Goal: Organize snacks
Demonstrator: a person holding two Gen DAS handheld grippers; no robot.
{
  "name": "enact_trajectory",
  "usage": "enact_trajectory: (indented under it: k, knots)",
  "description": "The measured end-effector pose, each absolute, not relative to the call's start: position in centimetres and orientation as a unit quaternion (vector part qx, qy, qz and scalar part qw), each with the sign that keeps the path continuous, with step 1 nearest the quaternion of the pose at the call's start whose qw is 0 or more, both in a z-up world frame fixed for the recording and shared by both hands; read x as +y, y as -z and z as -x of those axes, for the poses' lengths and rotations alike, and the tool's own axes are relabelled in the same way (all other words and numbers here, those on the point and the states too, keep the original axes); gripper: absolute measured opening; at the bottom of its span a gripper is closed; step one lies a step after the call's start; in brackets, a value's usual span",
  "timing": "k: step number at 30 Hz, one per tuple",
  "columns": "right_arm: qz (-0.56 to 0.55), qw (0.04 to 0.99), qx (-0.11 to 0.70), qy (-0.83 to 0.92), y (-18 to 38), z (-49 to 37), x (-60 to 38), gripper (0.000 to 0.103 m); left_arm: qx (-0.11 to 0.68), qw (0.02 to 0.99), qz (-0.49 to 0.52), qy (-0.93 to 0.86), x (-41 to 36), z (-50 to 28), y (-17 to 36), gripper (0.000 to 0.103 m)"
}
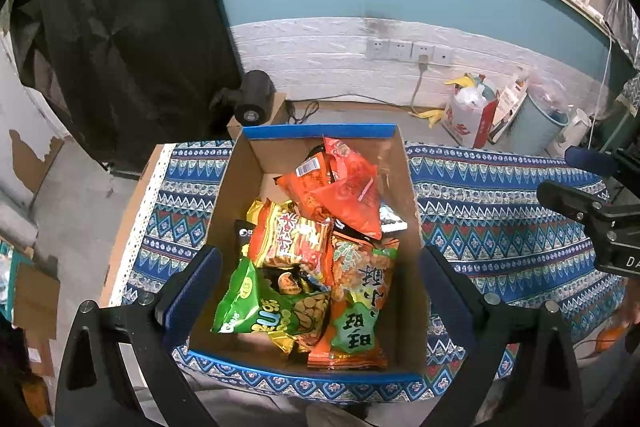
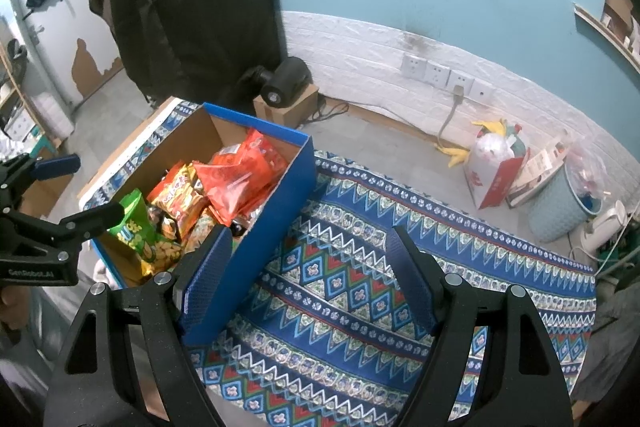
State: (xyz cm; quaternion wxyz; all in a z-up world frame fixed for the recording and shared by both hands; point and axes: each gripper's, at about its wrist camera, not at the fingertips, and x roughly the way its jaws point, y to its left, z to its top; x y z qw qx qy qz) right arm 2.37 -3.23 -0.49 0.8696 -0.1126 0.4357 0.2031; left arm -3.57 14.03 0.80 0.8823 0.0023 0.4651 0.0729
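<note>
The snack packets (image 1: 316,259) lie heaped inside the blue-edged cardboard box (image 1: 320,131) on the patterned tablecloth (image 2: 360,267). The left gripper (image 1: 320,291) hangs spread wide above the box, empty. The right gripper (image 2: 308,275) gapes empty over bare cloth just beside the box wall. A black lamp (image 2: 286,83) on a small carton stands beyond the table.

Soft, even indoor light, faint shadows, sharp centres, and strong fisheye bending with black vignetted corners.

The right claw (image 2: 308,267) hovers agape over the blue zigzag-patterned cloth surface (image 2: 460,227), the blue-walled cardboard box (image 2: 276,203) of bright crinkly snack packets (image 2: 240,183) at ten o'clock.
</note>
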Motion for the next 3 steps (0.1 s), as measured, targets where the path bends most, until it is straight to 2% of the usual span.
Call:
enact_trajectory:
  k: [3]
  knots:
    - [0.113, 0.869, 0.436, -0.203, 0.50, -2.37, -3.23, 0.078, 0.464, 0.883, -0.007, -0.073, 13.93, 3.48, -0.84, 0.099]
